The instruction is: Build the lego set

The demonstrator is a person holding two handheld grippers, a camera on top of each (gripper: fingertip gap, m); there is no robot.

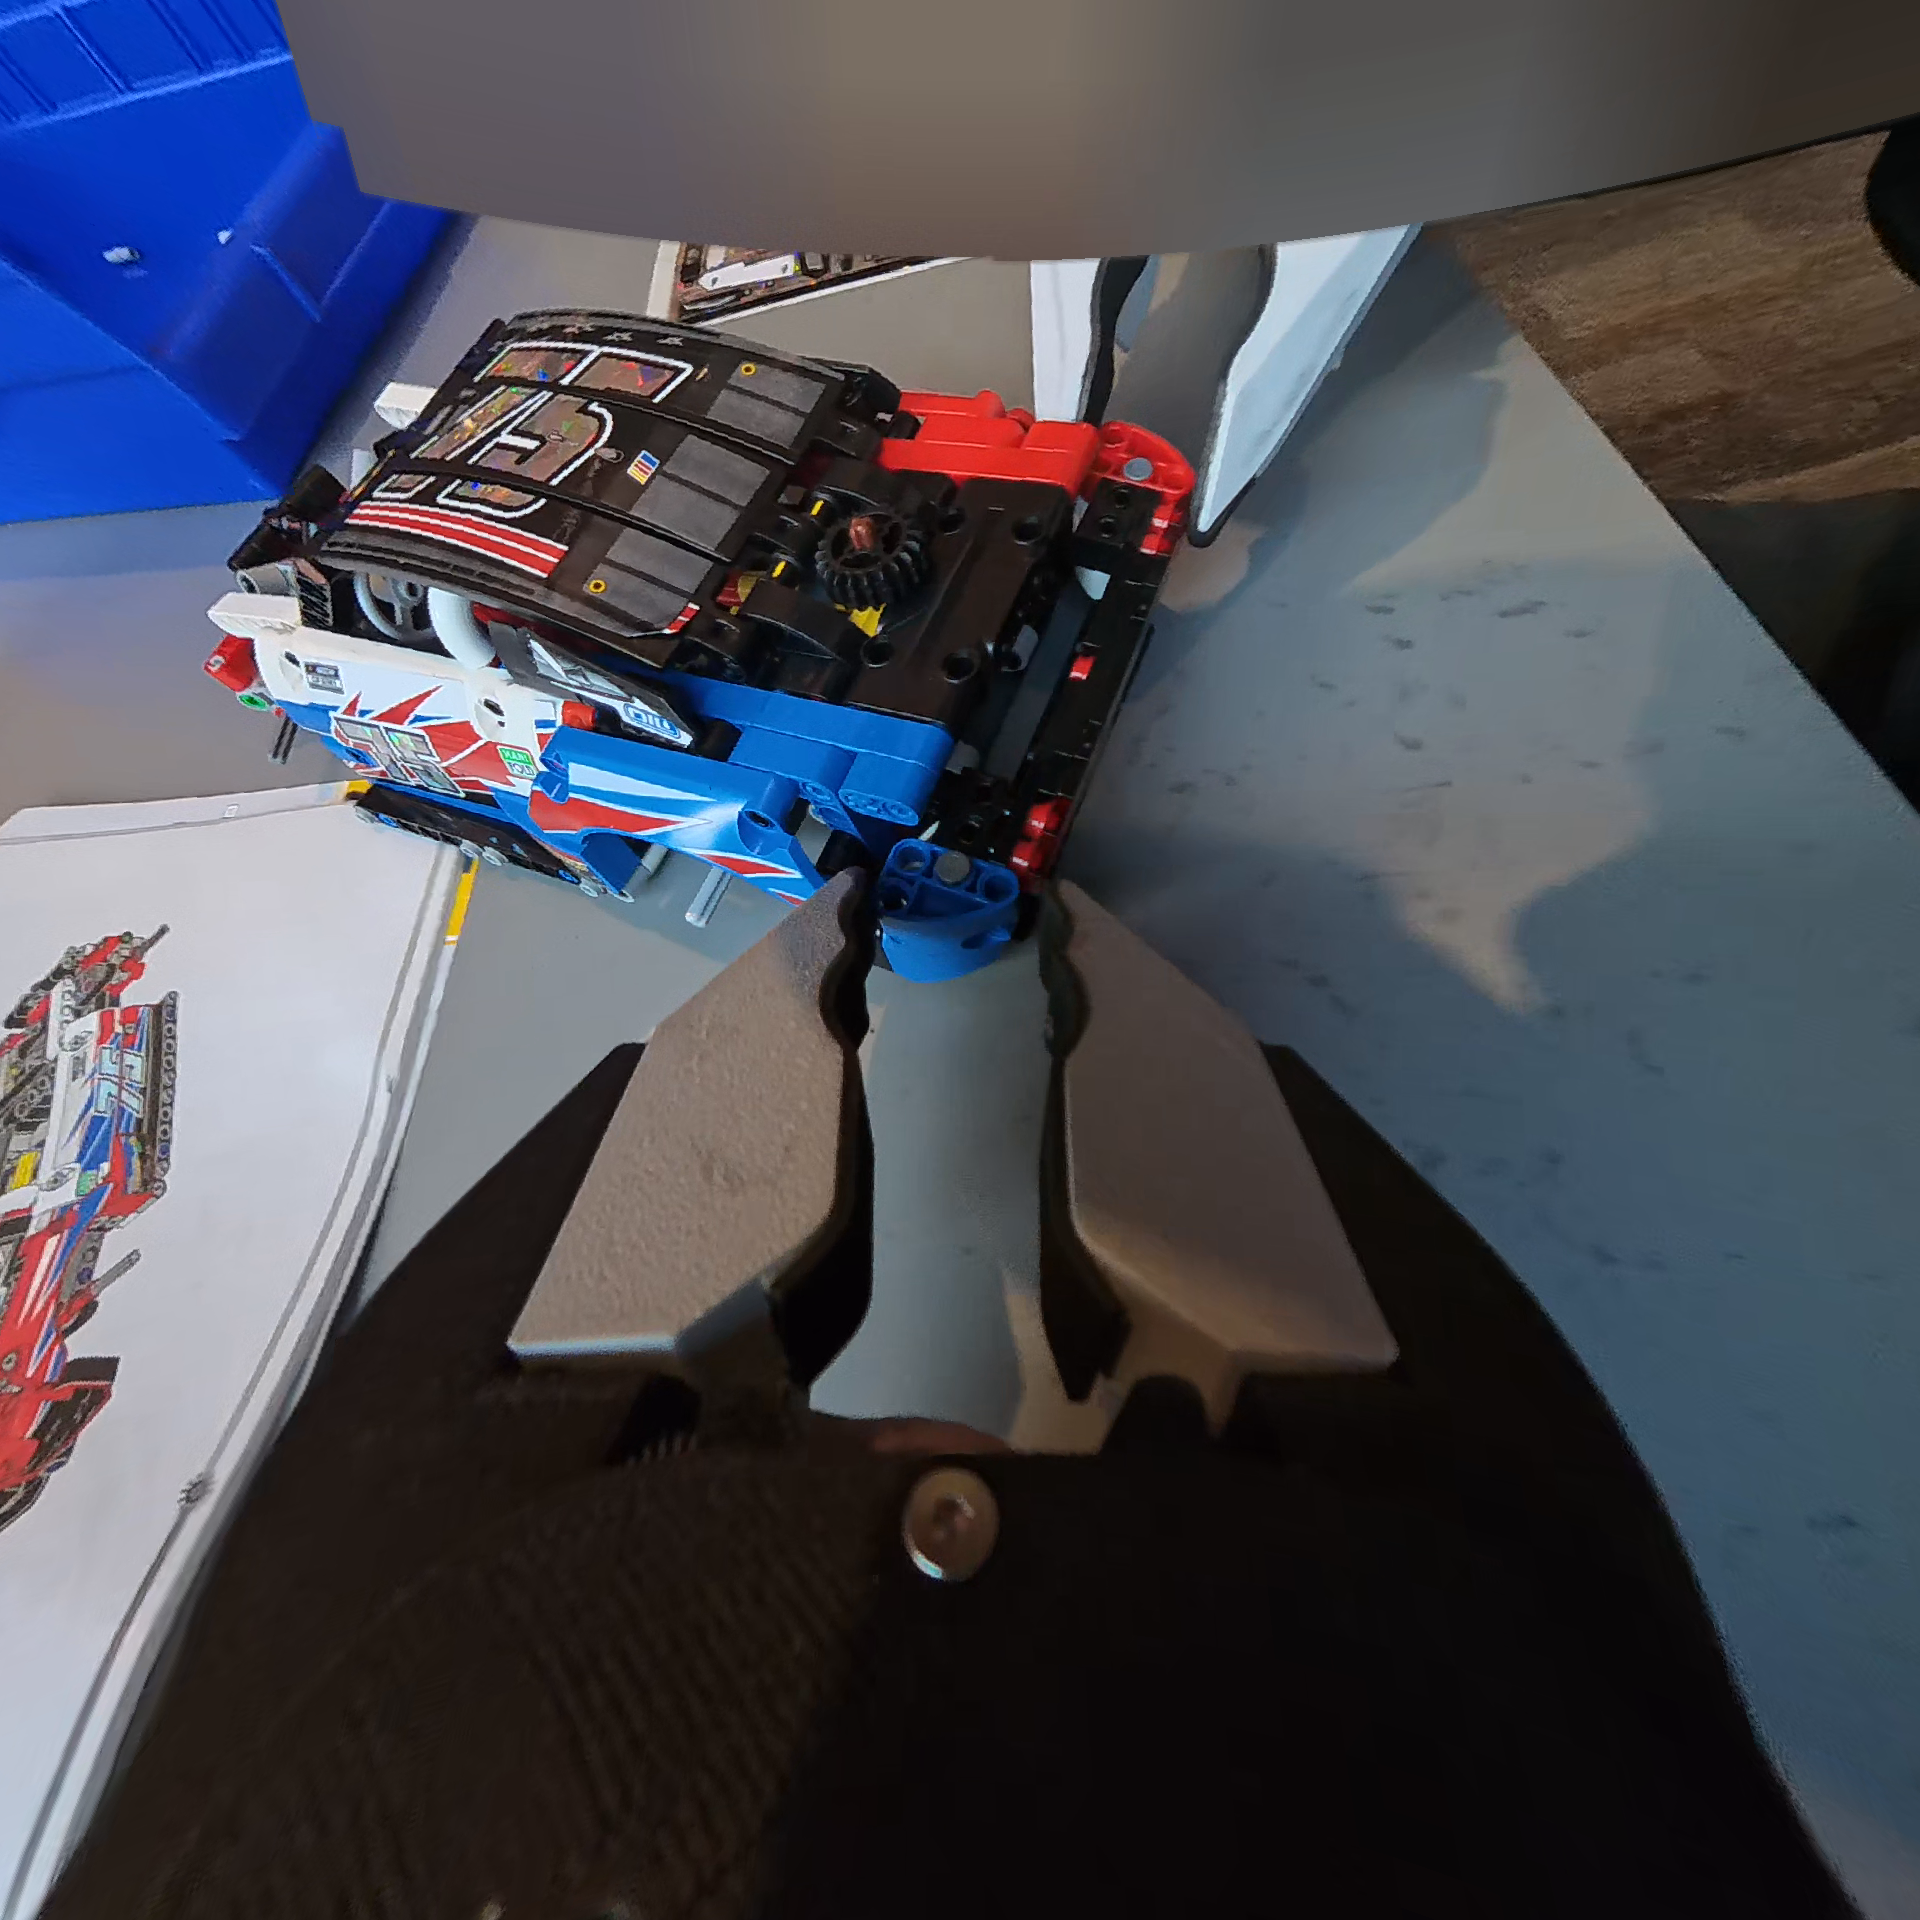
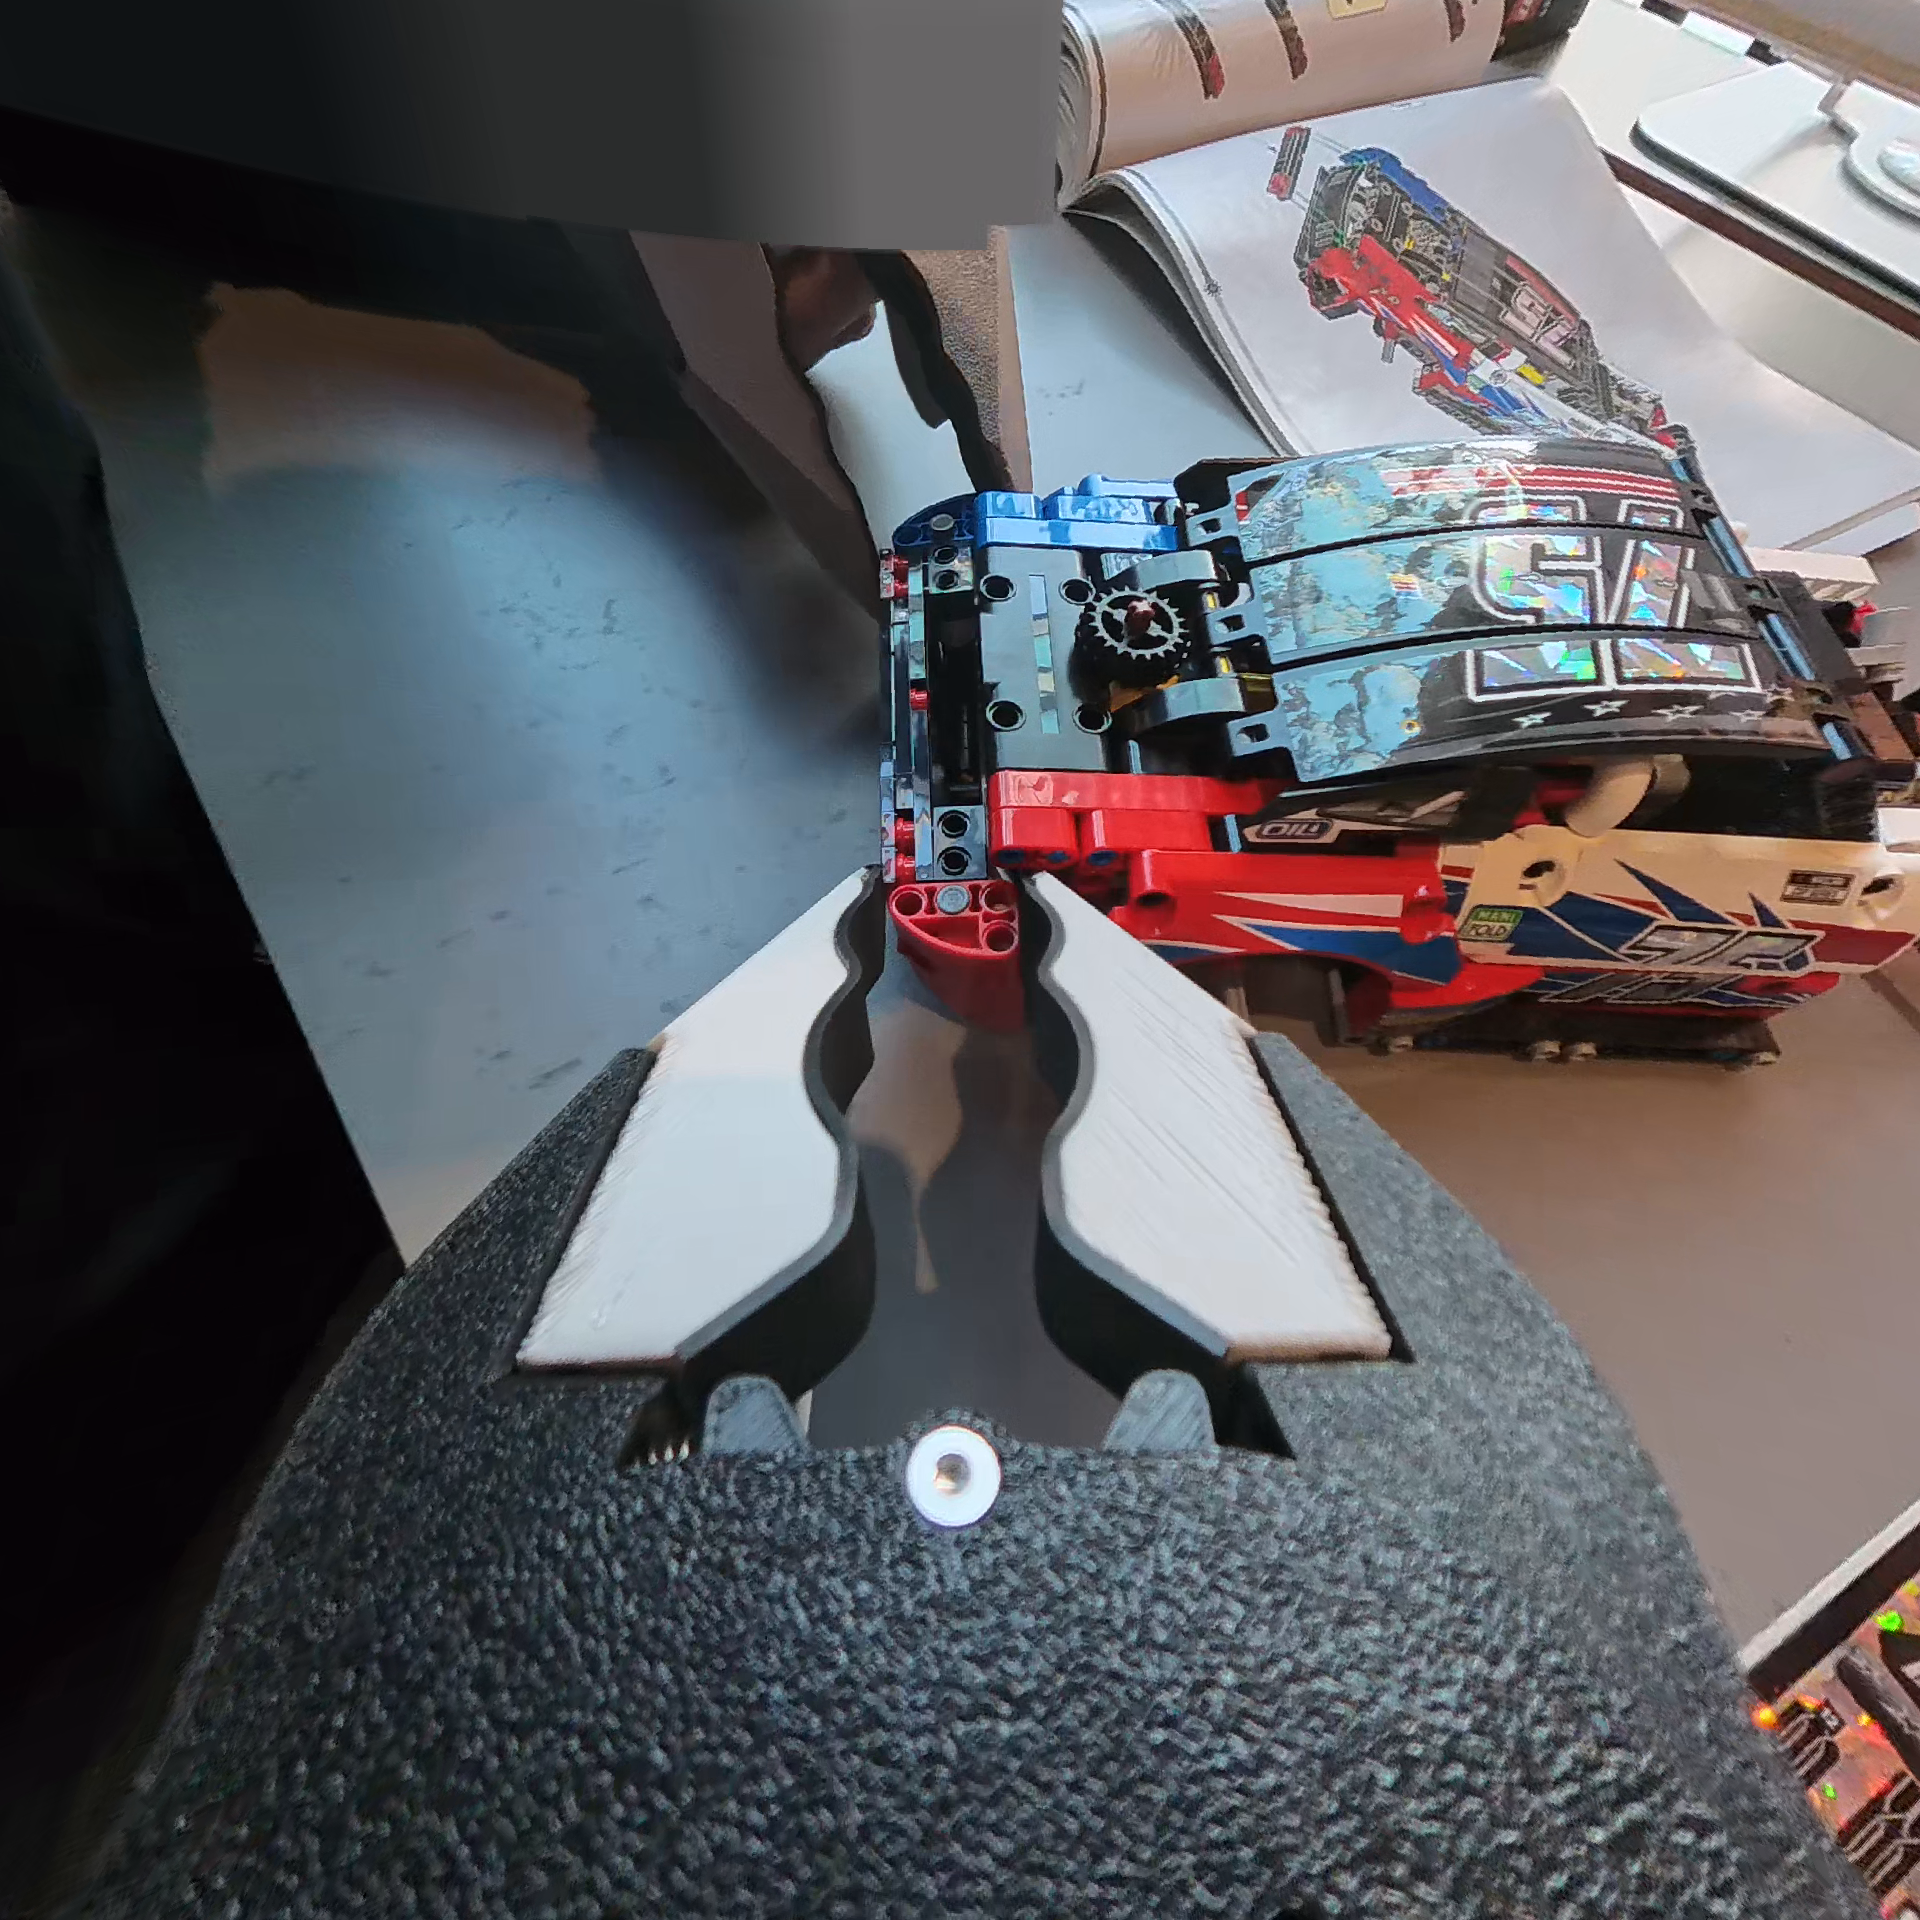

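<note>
A toy car (image 1: 665, 623) built of red, white, blue and black bricks is seen standing on a grey table (image 1: 1455, 831). Its blue rear corner piece (image 1: 951, 914) is pinched between the fingertips of the left gripper (image 1: 951, 914), and its red rear corner piece (image 2: 951, 935) is pinched the same way by the right gripper (image 2: 948, 914). A black gear (image 1: 871, 556) is set on top of the car, behind the roof. Stickers with numbers, stars, stripes and small logos are carried on the roof and doors; their wording is not given here. An open instruction booklet (image 1: 208, 1091) with a printed picture of the car is laid just beside the car. A blue bin (image 1: 156, 260) is placed beyond the car's front.
</note>
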